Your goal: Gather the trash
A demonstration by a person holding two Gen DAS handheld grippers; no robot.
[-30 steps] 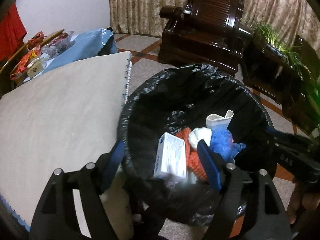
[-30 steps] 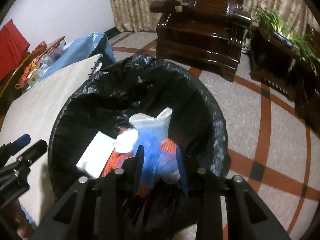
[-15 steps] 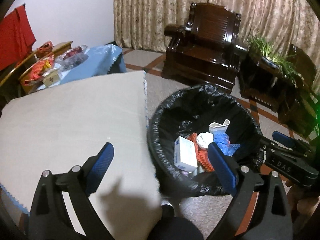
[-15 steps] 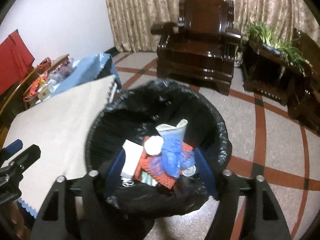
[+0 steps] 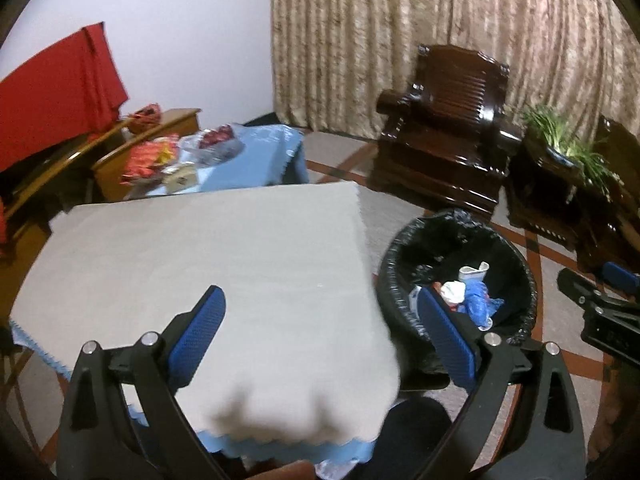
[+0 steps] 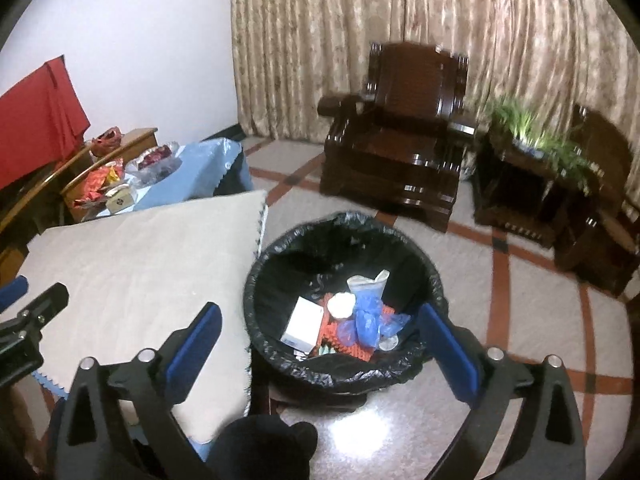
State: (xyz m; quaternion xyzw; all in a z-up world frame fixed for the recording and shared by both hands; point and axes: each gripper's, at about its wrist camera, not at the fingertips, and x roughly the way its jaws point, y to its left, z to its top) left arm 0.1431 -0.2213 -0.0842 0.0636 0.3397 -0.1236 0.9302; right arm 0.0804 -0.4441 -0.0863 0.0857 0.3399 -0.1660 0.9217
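**Bin full, both grippers wide and empty**

The black-lined trash bin (image 6: 344, 300) sits at lower centre of the right wrist view, beside the beige-covered table (image 6: 132, 276). Only here is its load plain: a white box (image 6: 302, 322), blue plastic (image 6: 366, 318), a red mesh piece (image 6: 344, 342). The left wrist view pushes the bin to the right edge, its contents partly hidden. The right gripper (image 6: 320, 348) and left gripper (image 5: 320, 332) have just been opening; nothing lies between their jaws.
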